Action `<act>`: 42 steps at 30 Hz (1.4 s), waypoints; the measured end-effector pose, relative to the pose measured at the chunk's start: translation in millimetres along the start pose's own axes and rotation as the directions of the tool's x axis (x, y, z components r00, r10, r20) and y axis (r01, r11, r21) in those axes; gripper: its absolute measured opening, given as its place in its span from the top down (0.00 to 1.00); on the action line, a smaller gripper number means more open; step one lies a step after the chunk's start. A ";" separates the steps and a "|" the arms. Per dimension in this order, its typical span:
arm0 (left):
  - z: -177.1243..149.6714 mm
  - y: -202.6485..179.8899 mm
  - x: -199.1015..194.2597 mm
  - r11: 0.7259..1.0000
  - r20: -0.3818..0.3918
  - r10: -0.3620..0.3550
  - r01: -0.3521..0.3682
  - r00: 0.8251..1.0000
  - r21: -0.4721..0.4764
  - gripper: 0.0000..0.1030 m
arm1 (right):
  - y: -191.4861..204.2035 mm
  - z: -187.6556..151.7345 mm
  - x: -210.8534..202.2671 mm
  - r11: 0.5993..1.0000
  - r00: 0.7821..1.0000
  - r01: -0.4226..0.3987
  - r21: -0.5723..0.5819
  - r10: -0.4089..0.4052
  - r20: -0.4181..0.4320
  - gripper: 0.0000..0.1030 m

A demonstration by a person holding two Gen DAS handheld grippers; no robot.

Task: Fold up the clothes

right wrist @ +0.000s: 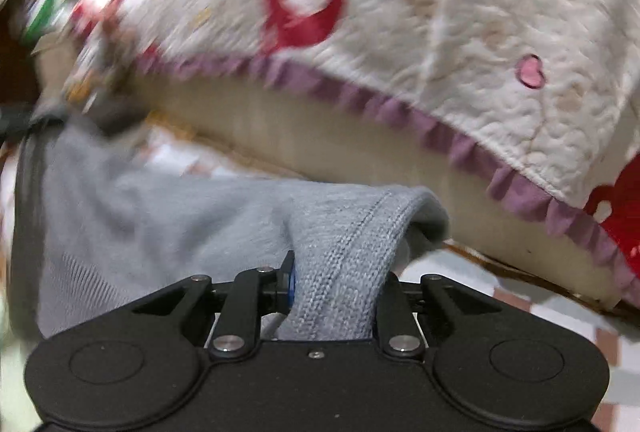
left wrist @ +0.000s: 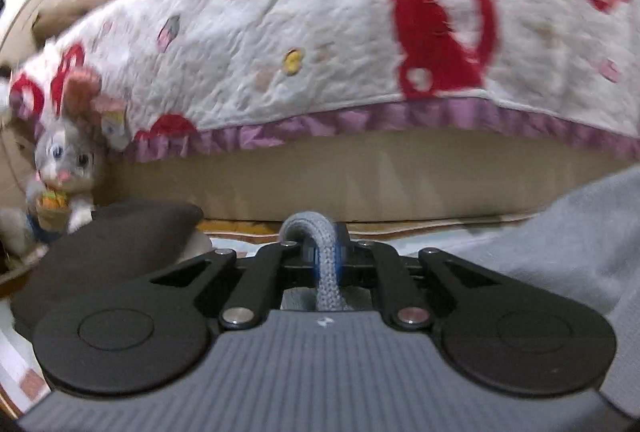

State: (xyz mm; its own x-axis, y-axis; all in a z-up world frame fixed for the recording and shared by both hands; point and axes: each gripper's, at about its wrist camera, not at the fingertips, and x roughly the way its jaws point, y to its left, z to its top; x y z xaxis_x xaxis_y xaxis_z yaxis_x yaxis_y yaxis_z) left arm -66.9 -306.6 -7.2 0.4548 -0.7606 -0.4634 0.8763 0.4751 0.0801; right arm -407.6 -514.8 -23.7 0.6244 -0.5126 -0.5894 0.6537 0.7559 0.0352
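Observation:
A grey knit garment (right wrist: 160, 216) hangs between both grippers. In the left wrist view my left gripper (left wrist: 320, 256) is shut on a ribbed grey edge (left wrist: 326, 272) that loops up over the jaws; more of the grey garment (left wrist: 580, 244) spreads to the right. In the right wrist view my right gripper (right wrist: 336, 284) is shut on a thick fold of the same ribbed hem (right wrist: 344, 264), which hides the right finger. The cloth stretches away to the left, above a checked sheet (right wrist: 560, 308).
A white quilt with red bows and purple trim (left wrist: 360, 32) drapes over a beige mattress edge (left wrist: 360, 176) straight ahead. A grey plush rabbit (left wrist: 60, 168) sits at the left, beside a dark folded cloth (left wrist: 120, 244). The quilt (right wrist: 440, 12) fills the right view too.

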 end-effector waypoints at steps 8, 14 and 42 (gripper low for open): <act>-87.1 28.7 65.5 0.931 -0.483 -0.223 0.038 0.846 -0.364 0.60 | -80.2 -44.9 93.7 0.831 0.964 0.206 0.516 -0.082 -0.253 0.55; -83.9 35.1 54.4 0.896 -0.459 -0.261 0.035 0.849 -0.443 0.50 | -90.4 -54.9 51.4 0.812 0.972 0.205 0.546 -0.102 -0.214 0.45; -113.2 -36.3 25.9 0.937 -0.397 -0.262 0.133 0.879 -0.323 0.27 | 19.3 -84.0 54.2 0.661 0.877 -0.218 0.718 0.456 -0.154 0.44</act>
State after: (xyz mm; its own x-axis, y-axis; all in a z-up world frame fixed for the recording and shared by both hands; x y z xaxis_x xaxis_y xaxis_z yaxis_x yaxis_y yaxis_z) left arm -105.0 -293.4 -122.0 0.1070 -0.6175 -0.7792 0.8303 0.4866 -0.2716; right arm -397.0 -493.7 -122.8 0.7799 -0.0421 -0.6246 0.6030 0.3184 0.7315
